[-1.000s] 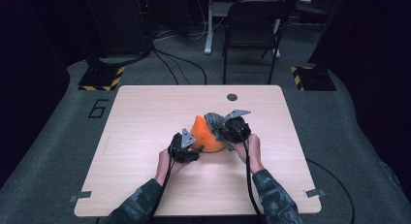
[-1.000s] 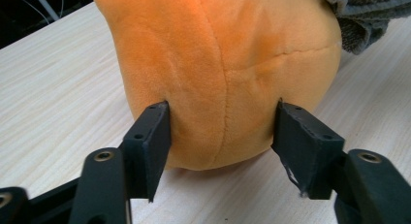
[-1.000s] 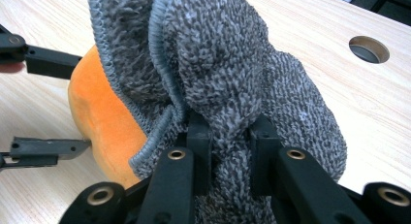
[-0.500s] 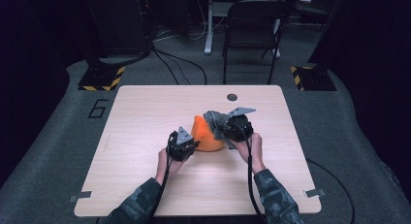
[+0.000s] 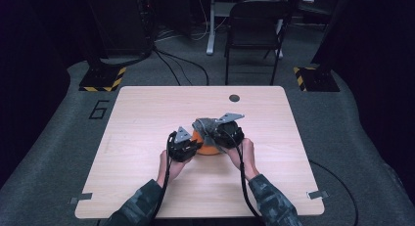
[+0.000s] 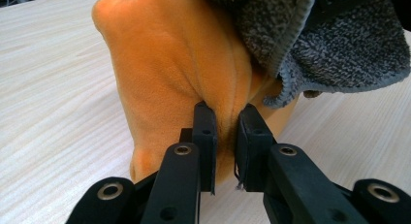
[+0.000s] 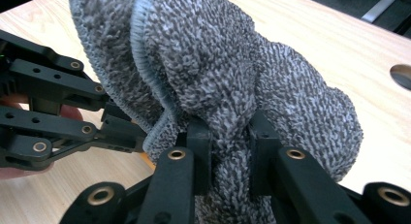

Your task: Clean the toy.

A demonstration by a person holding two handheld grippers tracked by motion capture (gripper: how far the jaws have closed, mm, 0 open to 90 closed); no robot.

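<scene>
- Two cloths lie together near the middle of the surface (image 5: 147, 118): one orange cloth (image 6: 179, 73) and one grey cloth (image 7: 228, 73), a looped towelling one with a stitched hem.
- The grey cloth sits over the top of the orange one and hangs over its far side, as my left gripper view shows; in the high view the orange peeks out between my two tools.
- I hold two tools, one in each hand. Both forearms come in from the near edge of the surface.
- My left hand-held gripper (image 6: 224, 136) has just been closing, and its jaws now stand almost together, pinching a raised fold of the orange cloth between the pads.
- My right hand-held gripper (image 7: 228, 146) is closed nearly all the way on a bunched fold of the grey cloth, which bulges up and over the jaws.
- In the right gripper view my left tool sits just beside the grey cloth's hem.
- One round dark hole (image 5: 234, 97) marks the surface toward its far edge, well apart from the cloths.
- One dark chair (image 5: 257, 20) stands on the floor beyond the surface.
</scene>
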